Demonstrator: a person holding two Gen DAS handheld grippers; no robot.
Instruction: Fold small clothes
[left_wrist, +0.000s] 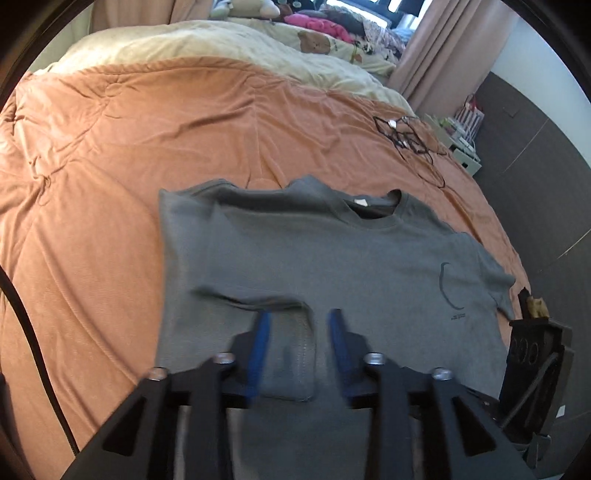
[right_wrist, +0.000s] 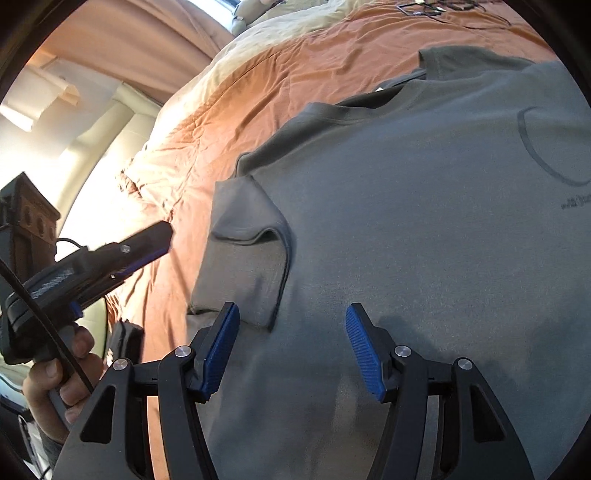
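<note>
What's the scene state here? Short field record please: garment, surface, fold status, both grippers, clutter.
garment: grey T-shirt, front up, collar away from the camera
surface: orange bedspread
fold status: one sleeve folded in onto the body; the other side still spread out
left gripper: open, above the folded sleeve, nothing held
right gripper: open, over the shirt body, nothing held
hand: grips the left gripper's handle
clutter: tangled dark cable on the bedspread beyond the collar

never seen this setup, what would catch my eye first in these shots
A grey t-shirt lies spread on an orange bedspread, one sleeve folded in over its body. Blue-padded open jaws of the left gripper and right gripper hang just above it.
</note>
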